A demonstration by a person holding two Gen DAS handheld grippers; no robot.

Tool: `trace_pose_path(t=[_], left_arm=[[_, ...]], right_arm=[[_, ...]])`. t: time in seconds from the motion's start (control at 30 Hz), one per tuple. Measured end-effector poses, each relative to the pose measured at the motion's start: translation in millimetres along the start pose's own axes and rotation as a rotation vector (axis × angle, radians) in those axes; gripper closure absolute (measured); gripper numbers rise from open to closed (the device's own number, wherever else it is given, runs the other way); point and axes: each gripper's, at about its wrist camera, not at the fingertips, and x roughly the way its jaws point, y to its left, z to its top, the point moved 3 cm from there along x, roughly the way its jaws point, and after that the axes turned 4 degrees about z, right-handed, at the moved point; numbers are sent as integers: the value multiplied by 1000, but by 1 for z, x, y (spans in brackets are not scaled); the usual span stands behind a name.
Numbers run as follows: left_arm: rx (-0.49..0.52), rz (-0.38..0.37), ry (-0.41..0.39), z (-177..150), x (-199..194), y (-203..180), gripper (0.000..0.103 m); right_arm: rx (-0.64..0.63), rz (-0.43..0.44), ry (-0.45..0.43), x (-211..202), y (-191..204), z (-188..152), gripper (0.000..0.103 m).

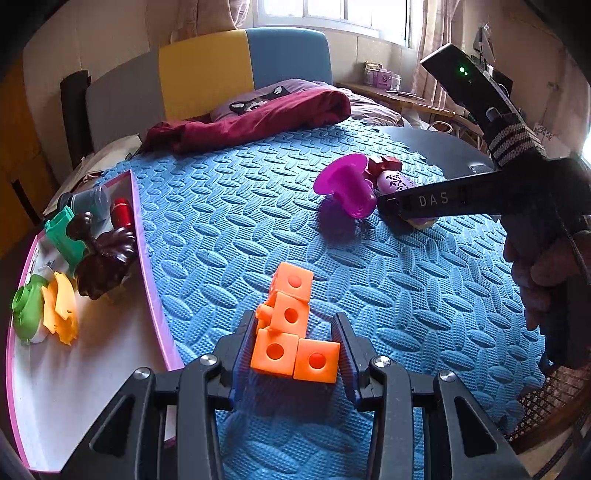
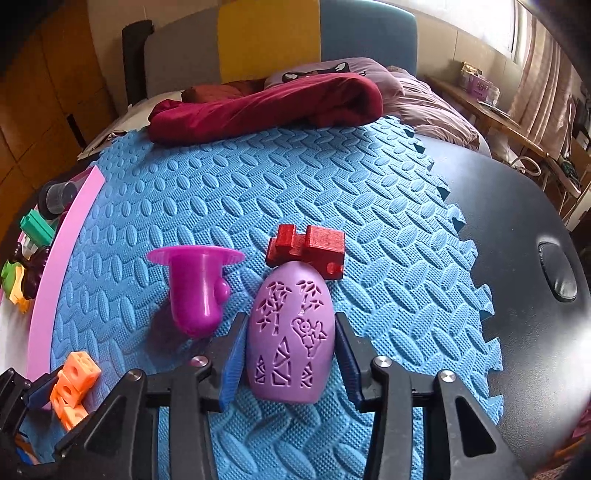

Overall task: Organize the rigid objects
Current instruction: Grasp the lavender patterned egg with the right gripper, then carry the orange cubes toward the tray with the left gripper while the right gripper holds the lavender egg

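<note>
2 grasps are set before transfer to the pink-rimmed tray (image 1: 147,258).
The left gripper (image 1: 295,354) jaws are clamped on the orange cube cluster (image 1: 291,325); the right gripper (image 2: 288,354) jaws are closed against the lilac egg (image 2: 290,332), which is best lifted straight, clear of the red block (image 2: 306,247).

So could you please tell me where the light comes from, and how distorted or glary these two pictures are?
Left wrist view: daylight from the window behind casts the magenta plastic funnel's shadow towards the camera; fisheye bends the blue foam mat. Right wrist view: the window blows out at top right; the carved lilac egg-shaped shell stays sharp.
</note>
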Motion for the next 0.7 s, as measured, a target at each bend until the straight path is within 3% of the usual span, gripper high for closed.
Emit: trace_pose_path(t=[0.7], left_arm=[[-1, 13, 3, 0, 0, -1, 61]], right_arm=[[2, 1, -12, 0, -1, 0, 58]])
